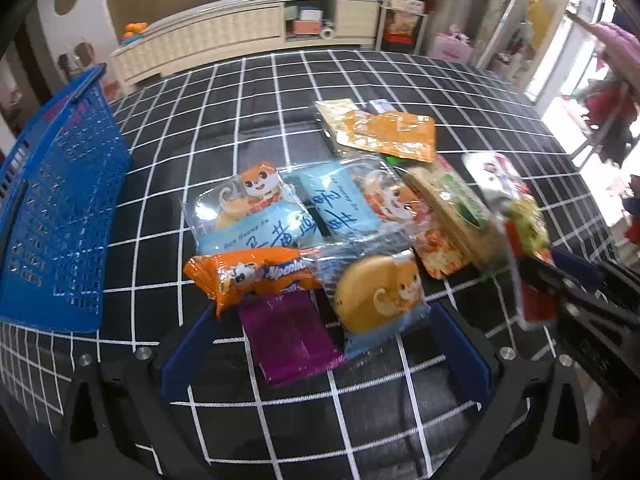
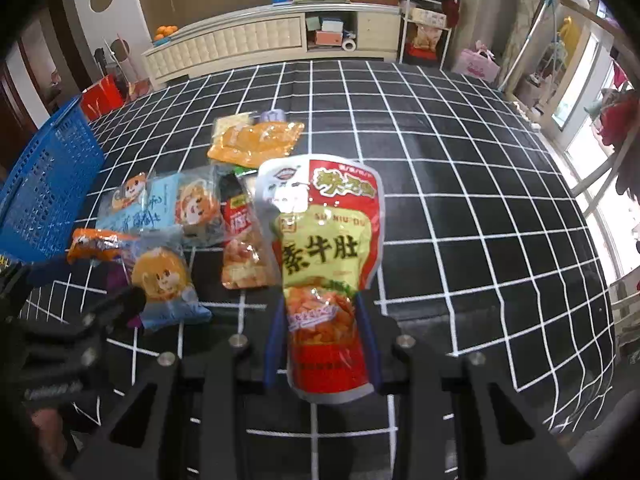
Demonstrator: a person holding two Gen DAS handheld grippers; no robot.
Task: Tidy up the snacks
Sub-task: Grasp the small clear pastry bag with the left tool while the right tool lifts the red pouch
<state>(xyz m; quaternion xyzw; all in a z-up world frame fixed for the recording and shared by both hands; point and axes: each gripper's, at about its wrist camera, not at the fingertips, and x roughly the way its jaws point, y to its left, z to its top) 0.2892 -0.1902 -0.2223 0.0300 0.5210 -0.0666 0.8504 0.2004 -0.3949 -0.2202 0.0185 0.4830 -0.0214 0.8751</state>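
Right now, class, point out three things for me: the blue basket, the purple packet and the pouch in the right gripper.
Blue basket (image 1: 60, 216): left wrist view, perforated side wall.
Purple packet (image 1: 290, 338): left wrist view, middle of wrapper.
Pouch (image 2: 322, 256): right wrist view, yellow label.

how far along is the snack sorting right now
Early. Nothing visible in the blue basket yet, though its inside is barely shown. The right gripper holds a red-and-yellow pouch. The left gripper is open over the purple packet; the pile remains.
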